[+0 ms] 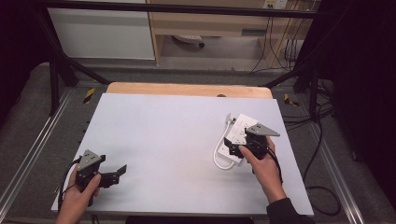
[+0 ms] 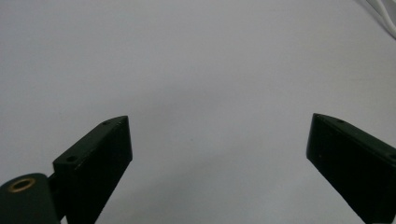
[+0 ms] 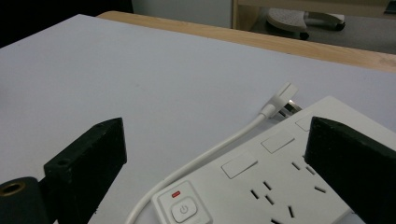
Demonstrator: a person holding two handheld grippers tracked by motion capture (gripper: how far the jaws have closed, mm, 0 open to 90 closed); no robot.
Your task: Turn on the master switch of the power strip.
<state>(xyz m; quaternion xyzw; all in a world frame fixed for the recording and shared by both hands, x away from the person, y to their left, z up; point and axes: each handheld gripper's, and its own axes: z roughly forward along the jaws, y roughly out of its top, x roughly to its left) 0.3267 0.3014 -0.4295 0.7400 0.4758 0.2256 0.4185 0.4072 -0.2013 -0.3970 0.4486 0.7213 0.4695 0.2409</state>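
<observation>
A white power strip lies flat on the right half of the white table top, its white cord looping at its near end. In the right gripper view the power strip shows a power button with a red mark, several sockets, and its cord running out to a white plug. My right gripper hovers over the strip's near end, open, touching nothing. My left gripper rests low near the front left, open over bare table.
A wooden table edge shows beyond the white top. A black frame stands around the table. Dark cables trail on the floor at the right. A wooden shelf unit stands behind.
</observation>
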